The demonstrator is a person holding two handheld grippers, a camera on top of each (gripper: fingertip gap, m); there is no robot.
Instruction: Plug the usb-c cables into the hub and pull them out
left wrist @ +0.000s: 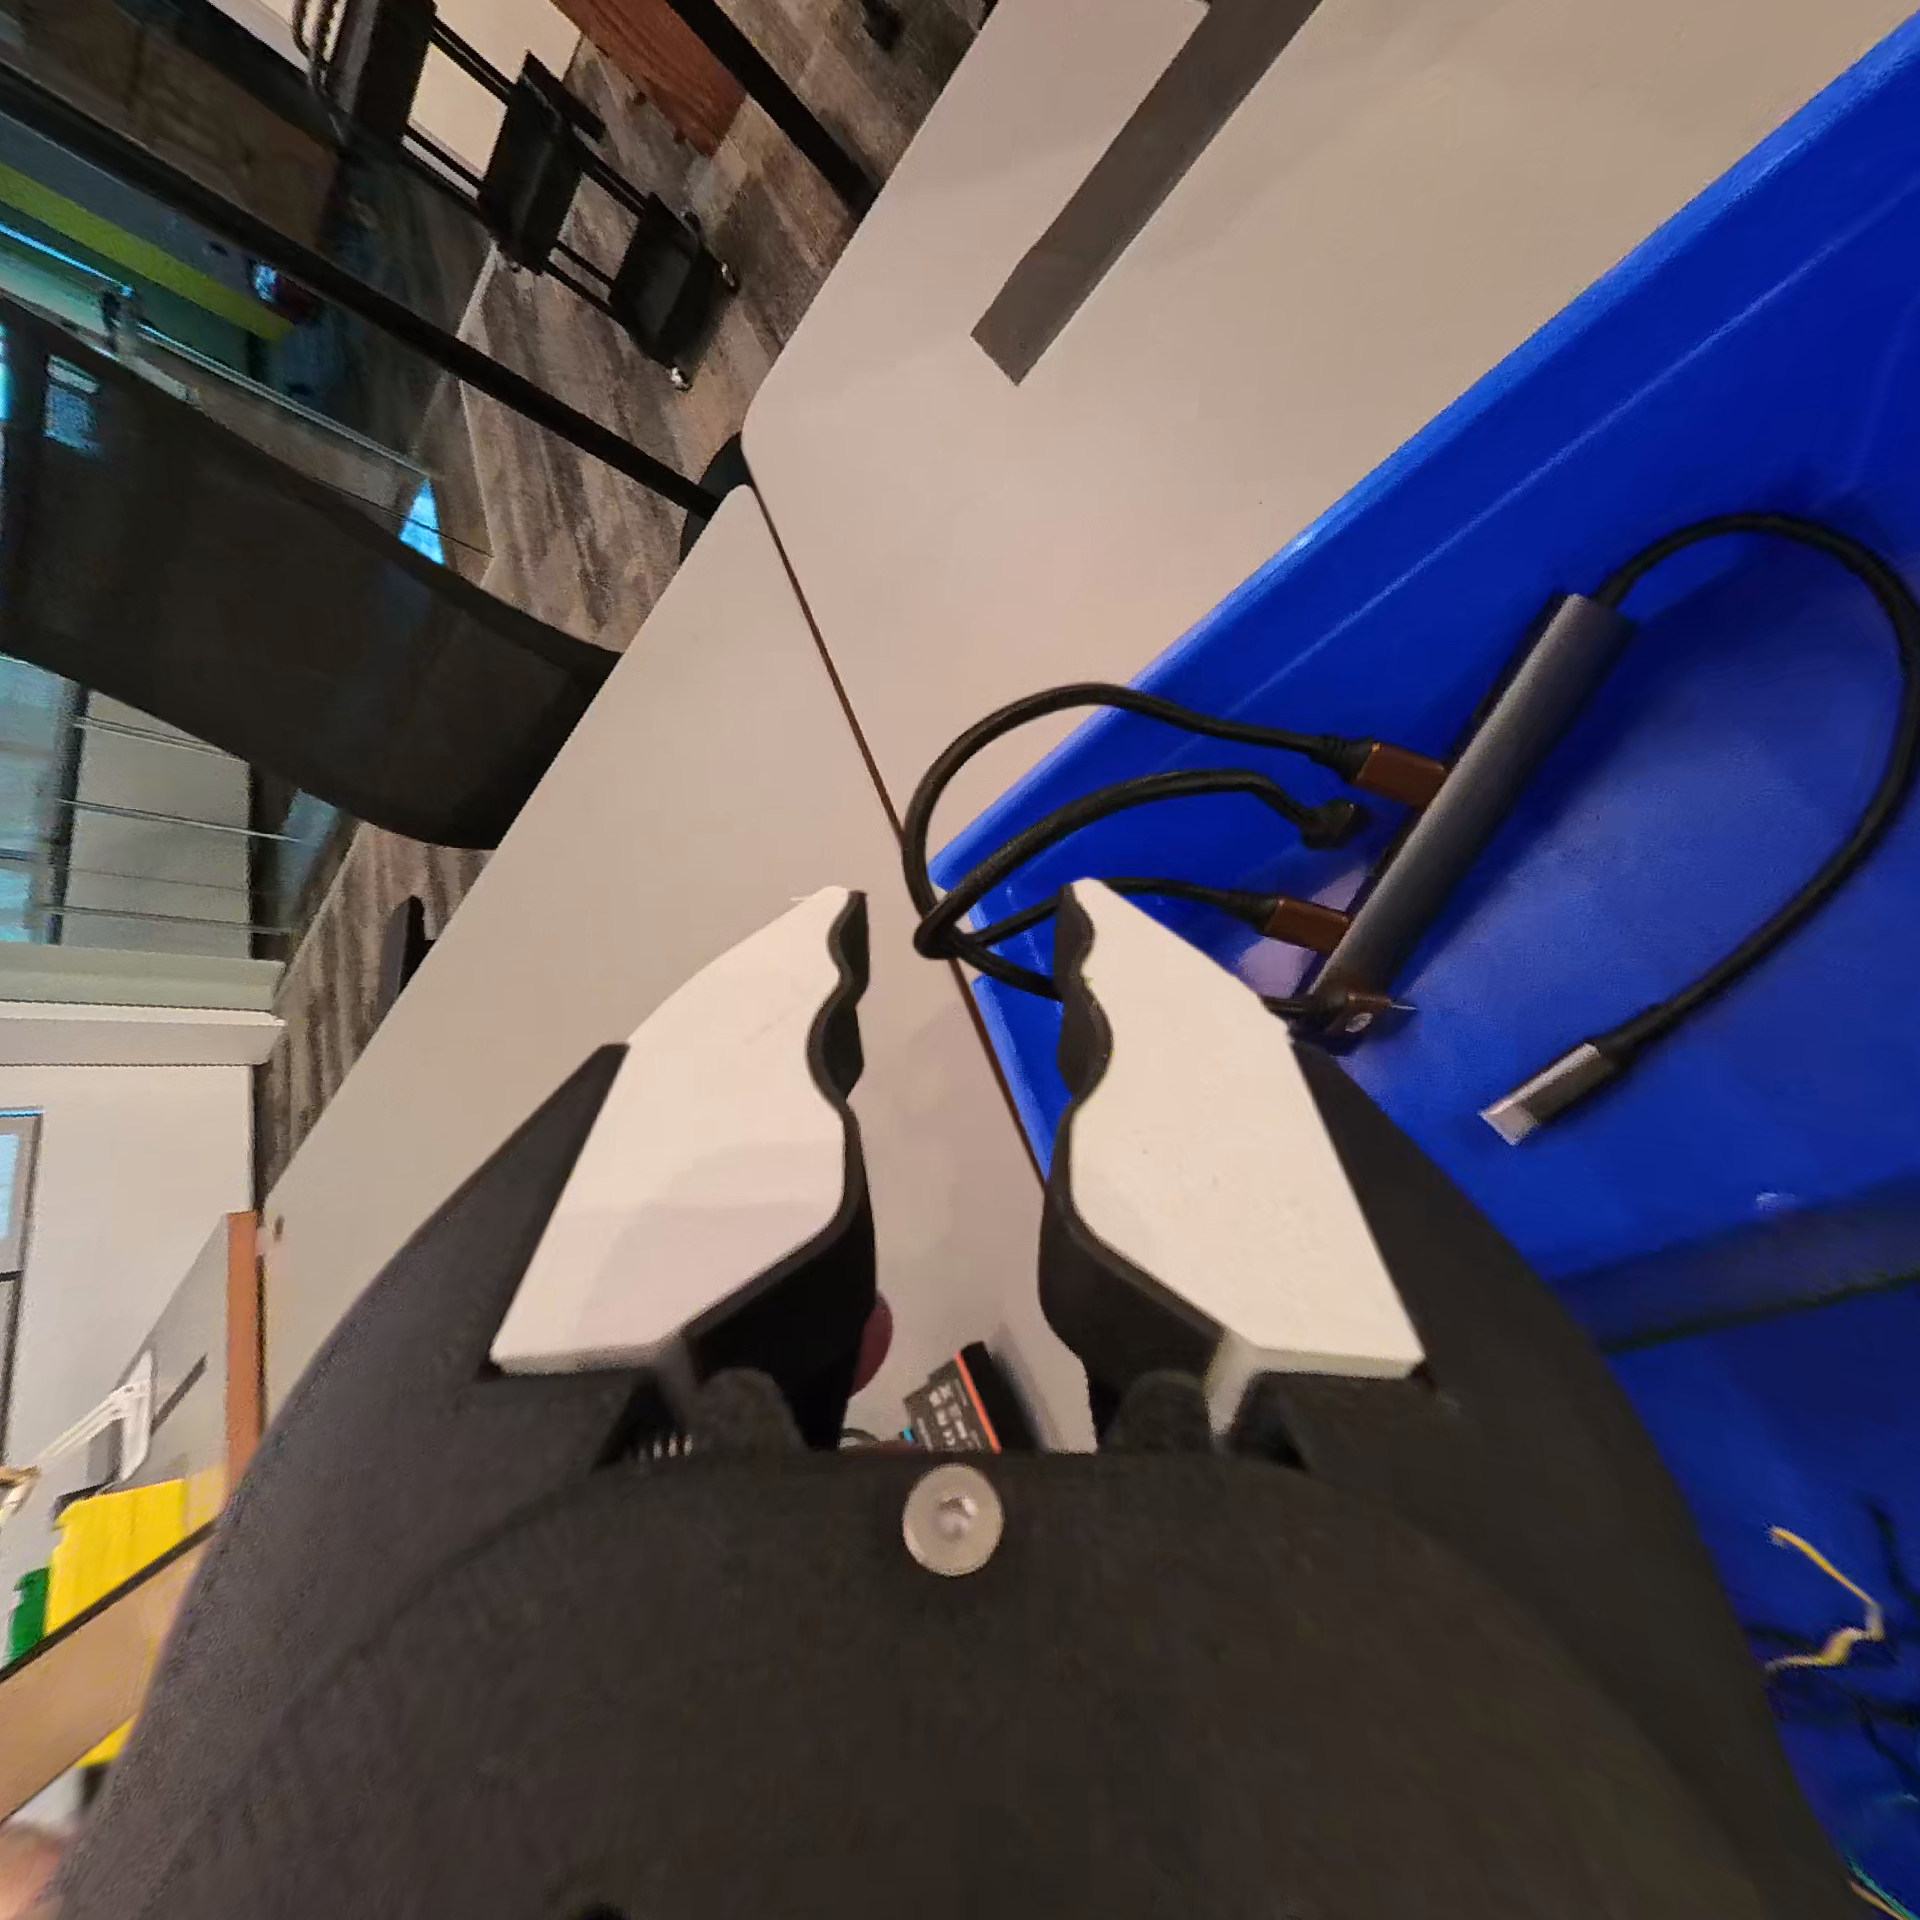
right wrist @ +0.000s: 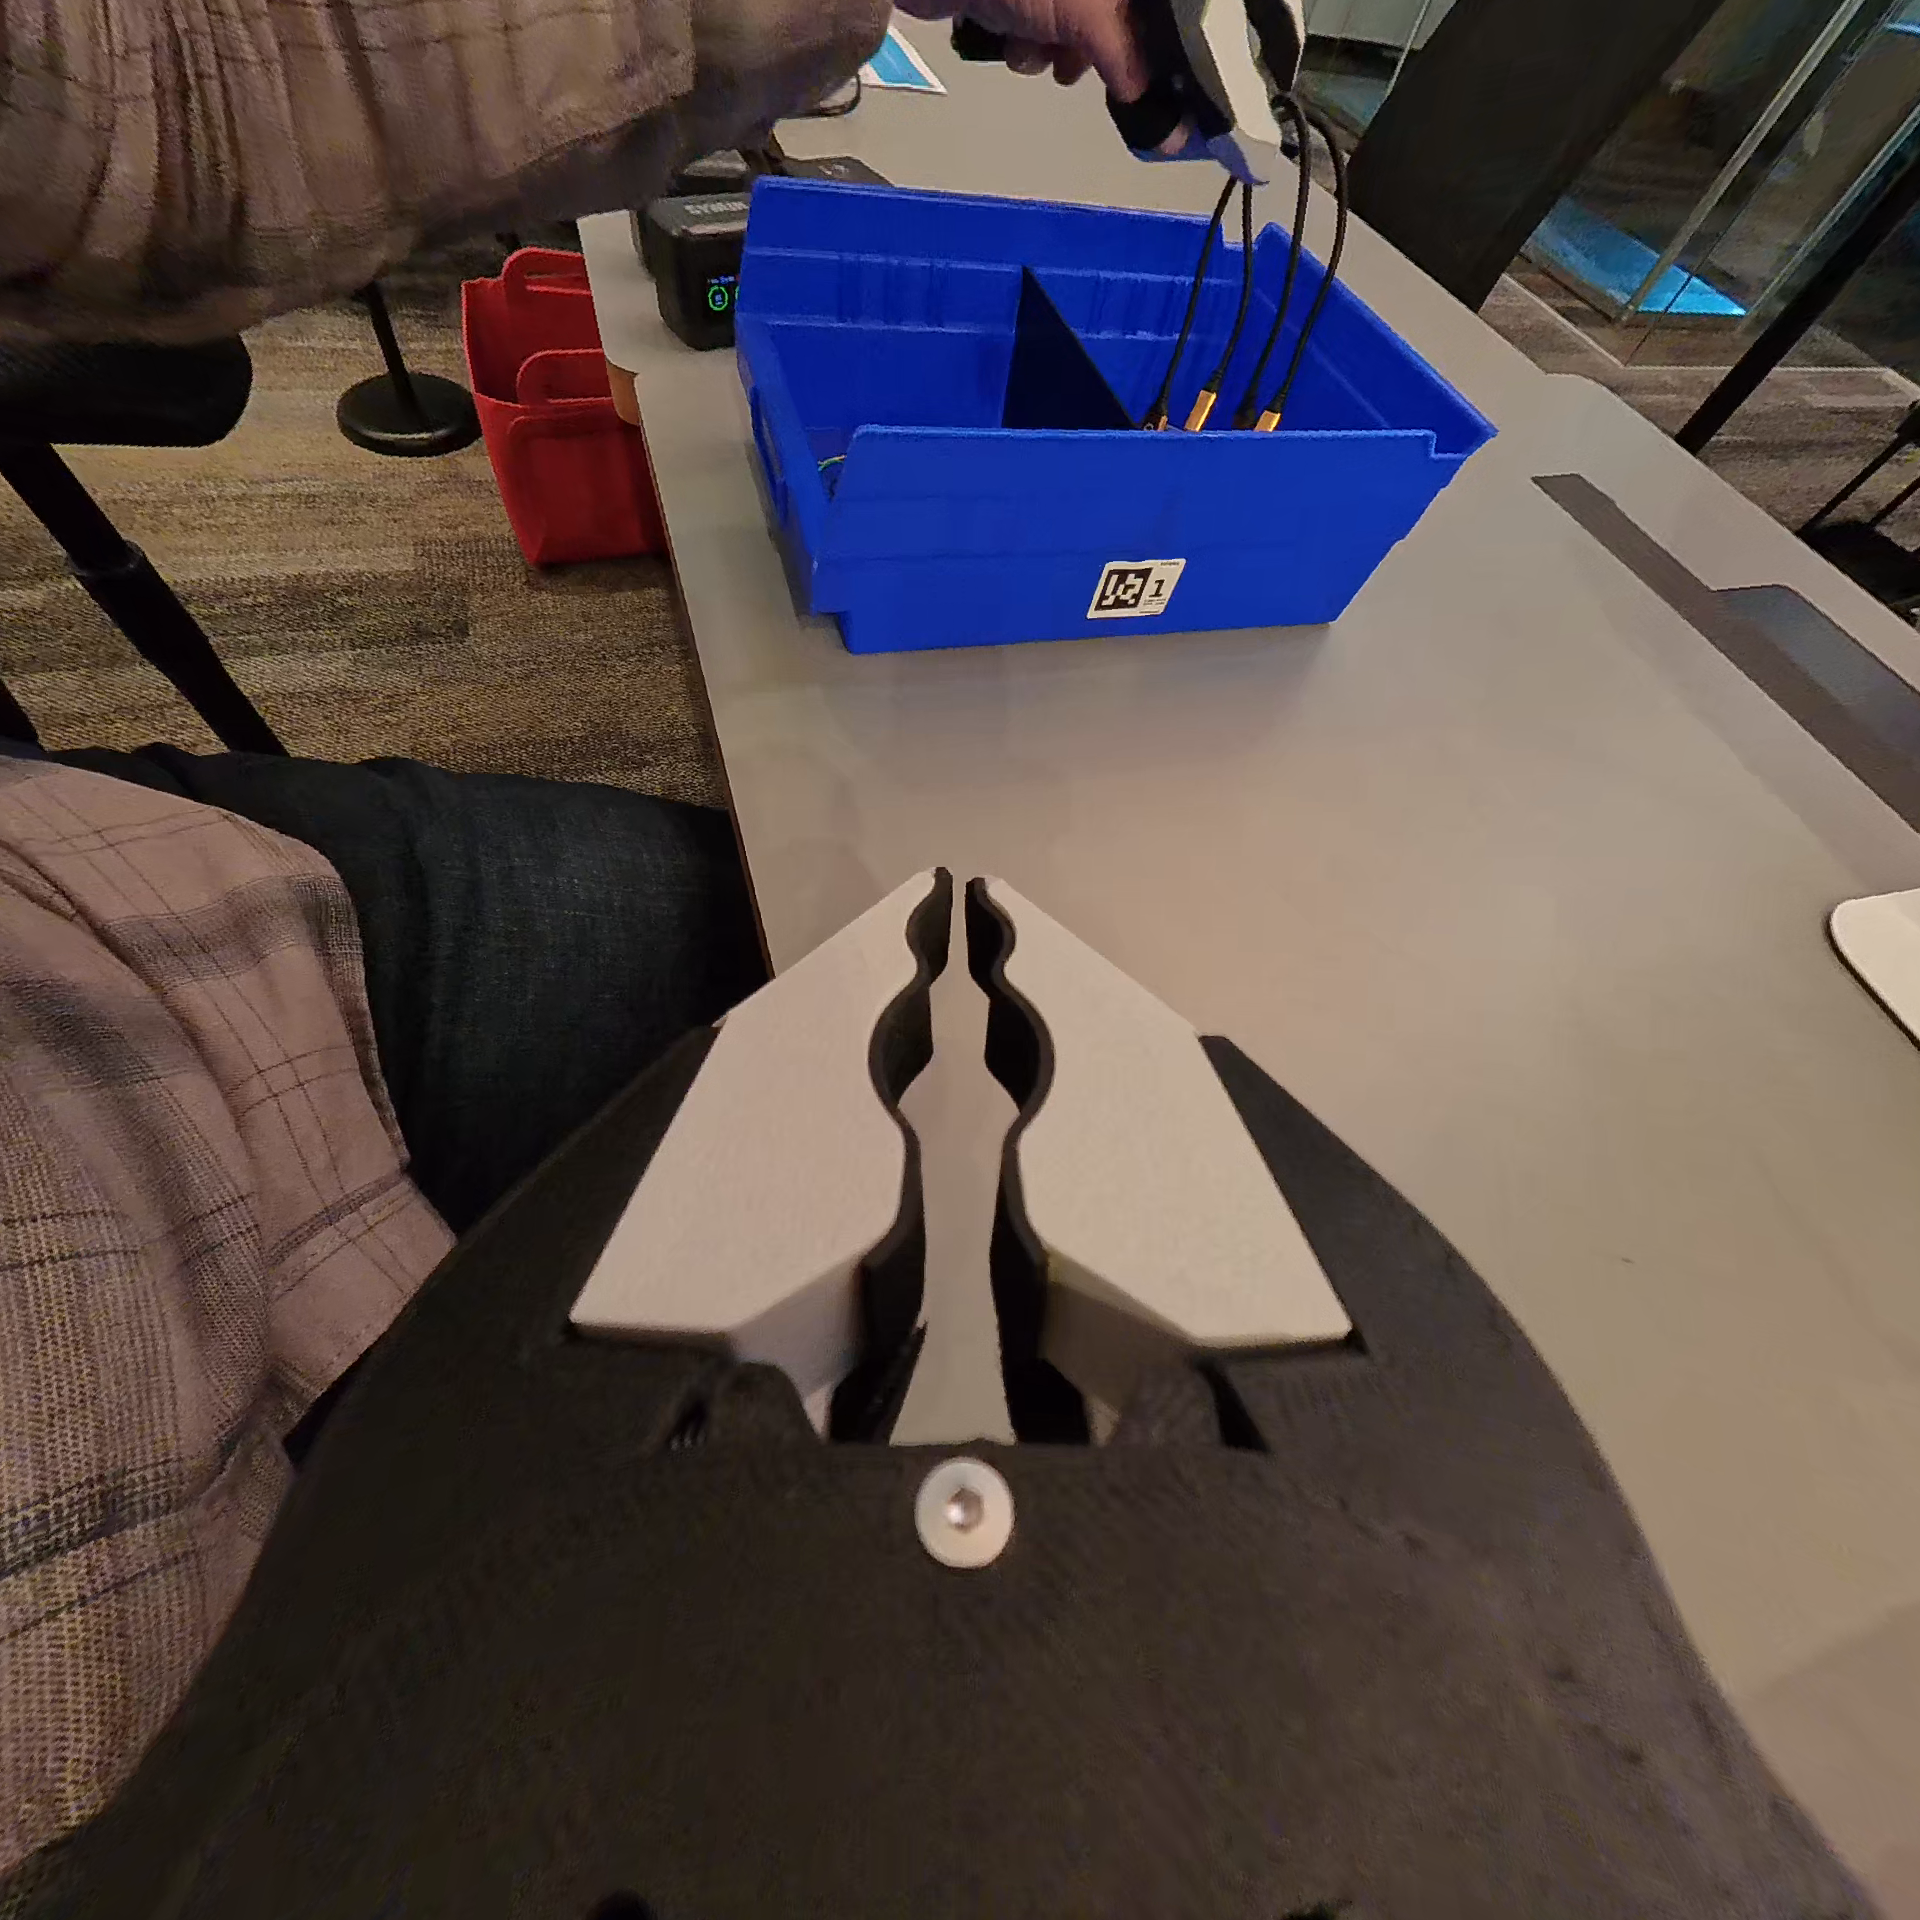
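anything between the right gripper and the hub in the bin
The table between is bare, but the blue bin's front wall screens the hub from the right gripper, and the cables rise from it to the left gripper overhead.

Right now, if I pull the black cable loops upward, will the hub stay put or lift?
Probably lifts: the hub is a slim, light-looking bar lying loose in the blue bin. Its curved tail cable looks floppy and would likely trail.

The right tool [right wrist: 958,883], nearly closed, hovers over the table [right wrist: 1351,883] before the blue bin [right wrist: 1091,520].
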